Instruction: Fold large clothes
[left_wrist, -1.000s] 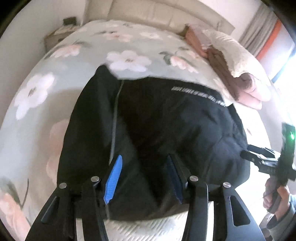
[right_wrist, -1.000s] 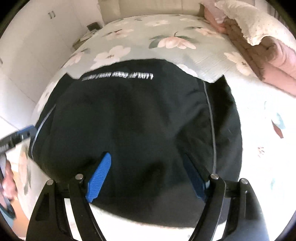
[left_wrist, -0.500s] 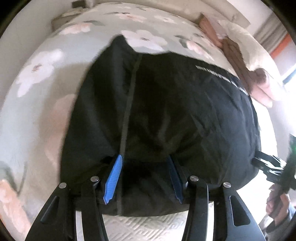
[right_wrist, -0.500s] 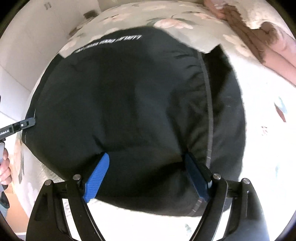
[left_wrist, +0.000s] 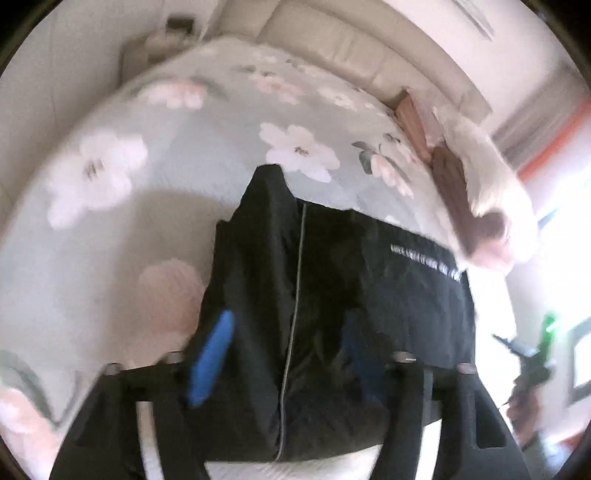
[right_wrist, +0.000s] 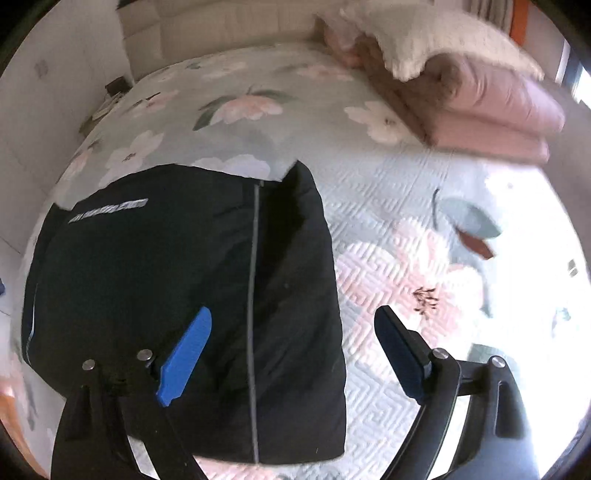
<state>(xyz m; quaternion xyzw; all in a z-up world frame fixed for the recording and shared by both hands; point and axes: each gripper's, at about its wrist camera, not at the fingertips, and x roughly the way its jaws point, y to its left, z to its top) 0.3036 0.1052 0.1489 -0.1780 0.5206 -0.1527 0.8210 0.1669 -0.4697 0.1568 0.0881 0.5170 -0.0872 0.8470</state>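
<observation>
Left wrist view is showing the black jacket (left_wrist: 332, 314) lying folded on the floral bedspread (left_wrist: 155, 206), filling six o'clock. The left gripper (left_wrist: 284, 354) is opening, gripping nothing, fabric lying beneath its fingers. The right gripper (right_wrist: 291, 354) is widening too, its inner finger over the jacket's three-o'clock edge. Best practice now: lifting both clear without snagging the fold.

Both wrist cameras are looking steeply down along their own fingers, close above a floral bedspread (left_wrist: 207, 155). The left view is facing the black garment (left_wrist: 332, 295) from its left edge, the right from its right edge (right_wrist: 147, 277); both are sharing the headboard (right_wrist: 236, 26).
</observation>
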